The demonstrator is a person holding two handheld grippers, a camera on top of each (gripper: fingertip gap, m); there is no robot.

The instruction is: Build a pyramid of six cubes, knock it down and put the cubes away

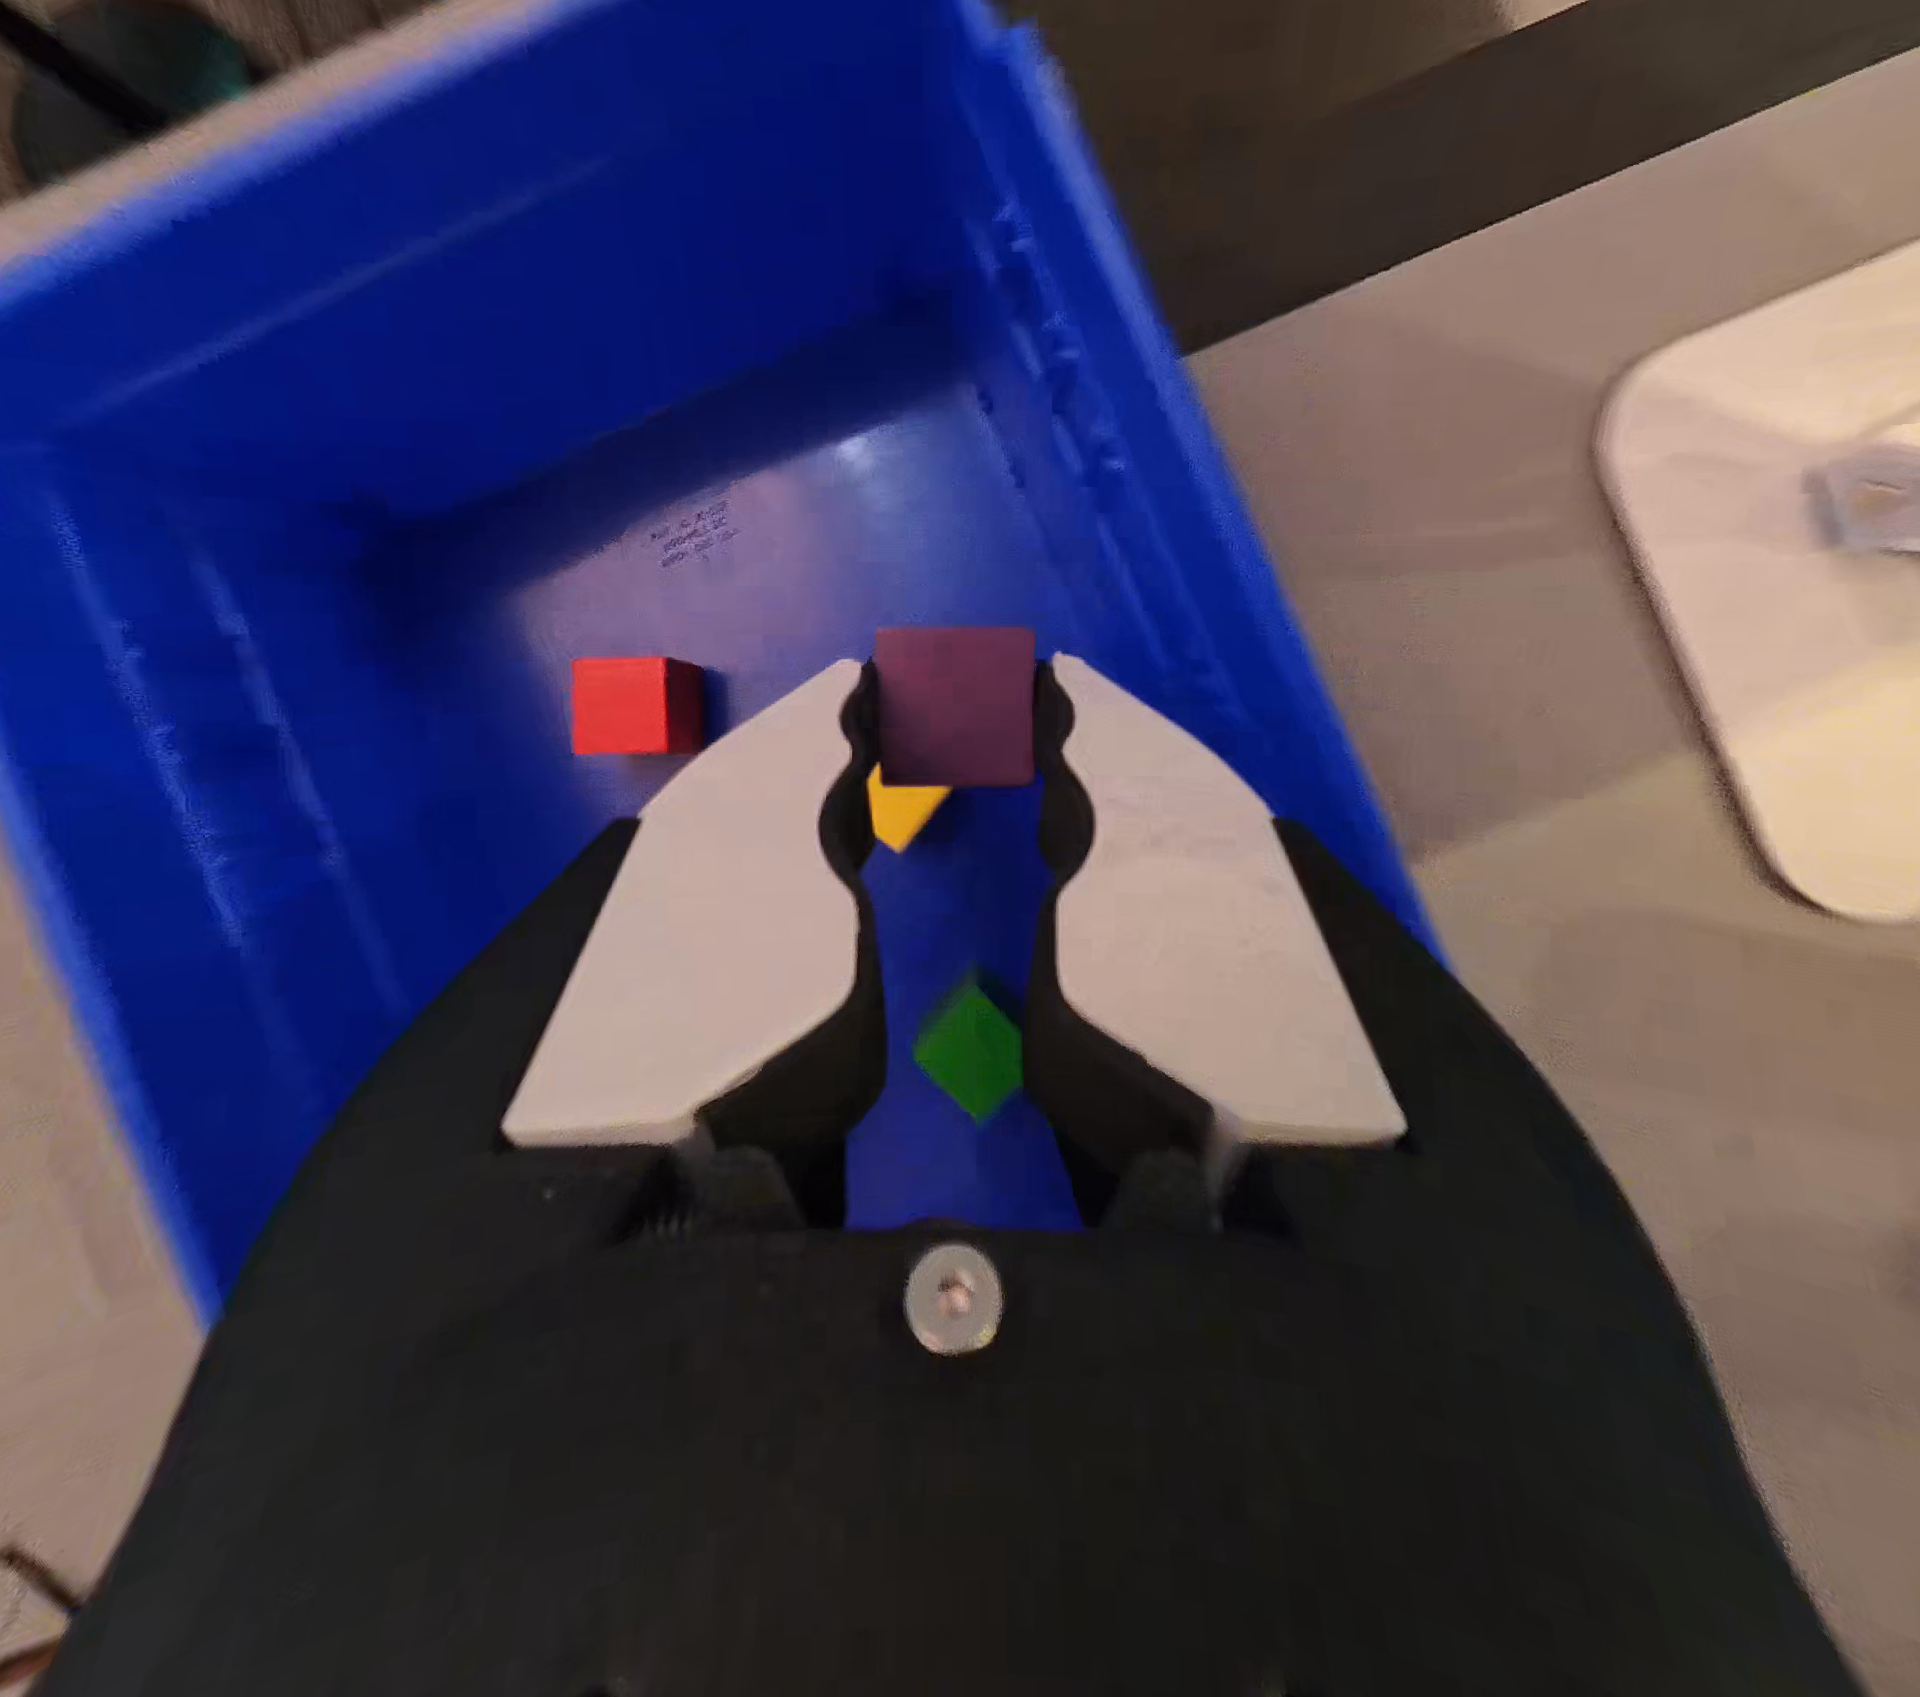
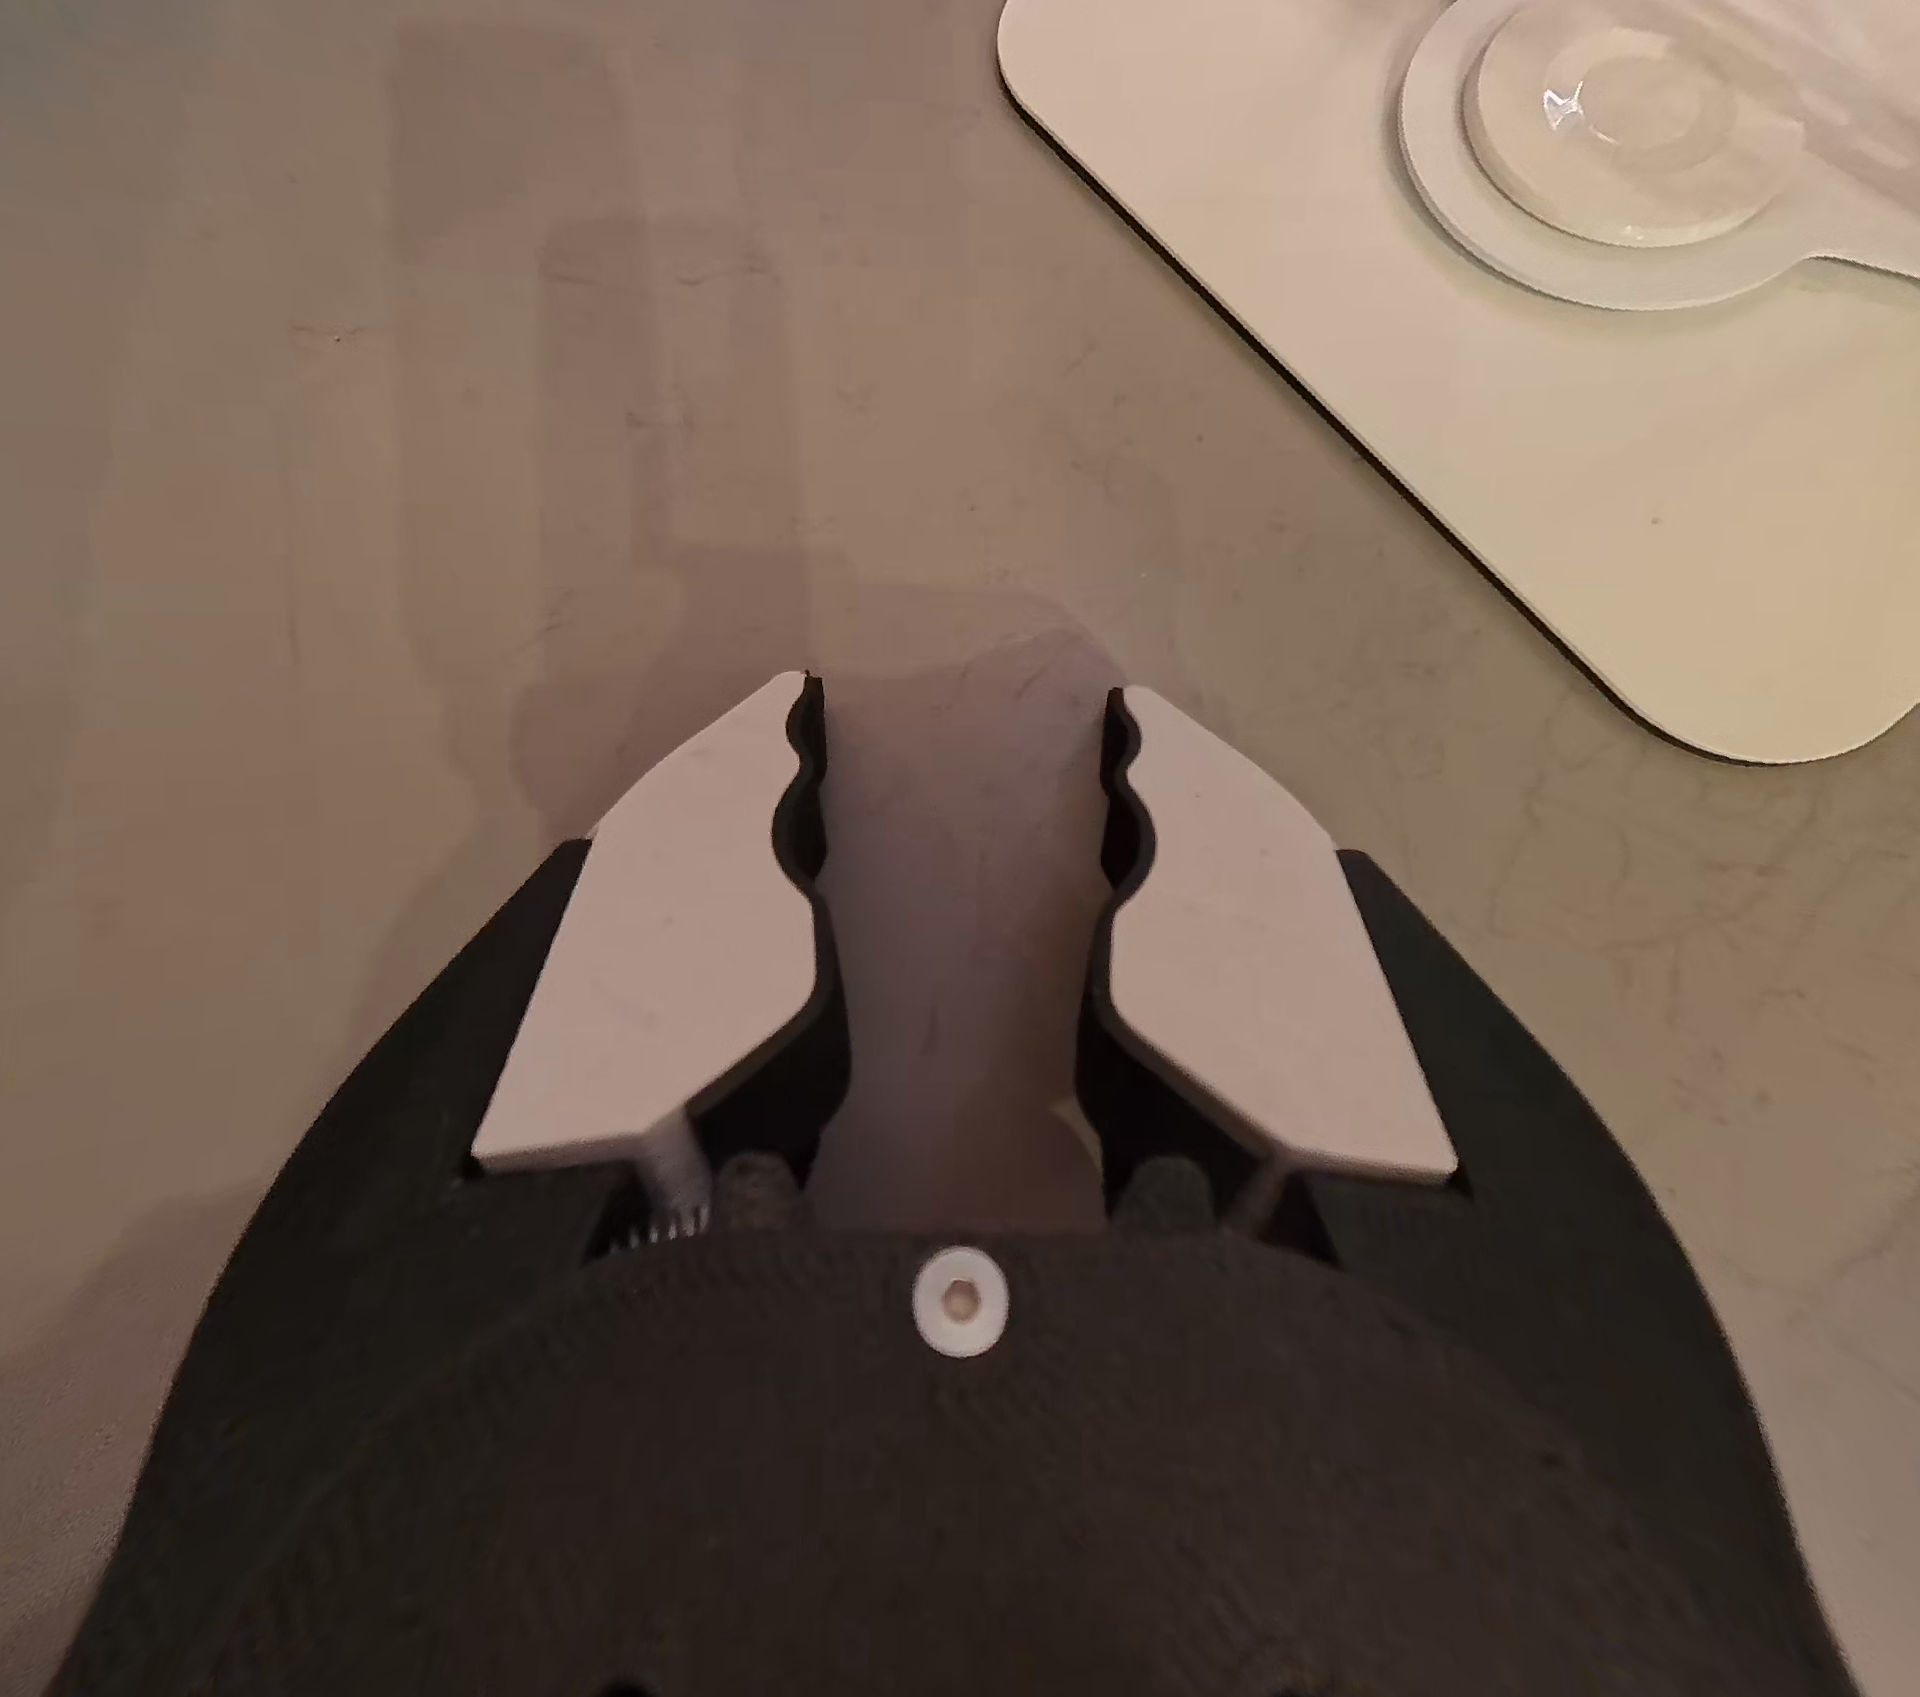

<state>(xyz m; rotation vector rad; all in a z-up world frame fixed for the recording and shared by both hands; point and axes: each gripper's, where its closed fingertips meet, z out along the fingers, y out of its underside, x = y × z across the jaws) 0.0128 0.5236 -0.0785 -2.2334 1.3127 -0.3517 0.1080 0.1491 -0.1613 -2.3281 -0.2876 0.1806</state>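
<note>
My left gripper (image 1: 954, 673) is shut on a purple cube (image 1: 956, 712). Both pads press its sides, and it hangs above the inside of a blue bin (image 1: 499, 265). On the bin floor lie a red cube (image 1: 629, 705) to the left, a yellow cube (image 1: 902, 813) partly hidden under the purple one, and a green cube (image 1: 971, 1047) seen between my fingers. My right gripper (image 2: 961, 702) is open and holds nothing. It hovers over the bare beige tabletop (image 2: 520, 400), and no cube shows in that view.
A white flat base with a clear round mount (image 2: 1600, 120) lies on the table at the right; it also shows in the left wrist view (image 1: 1766, 608). A dark chair back (image 1: 1299, 89) stands beyond the bin. The bin's walls are tall. My right fingertips sit around 40 cm from my left ones.
</note>
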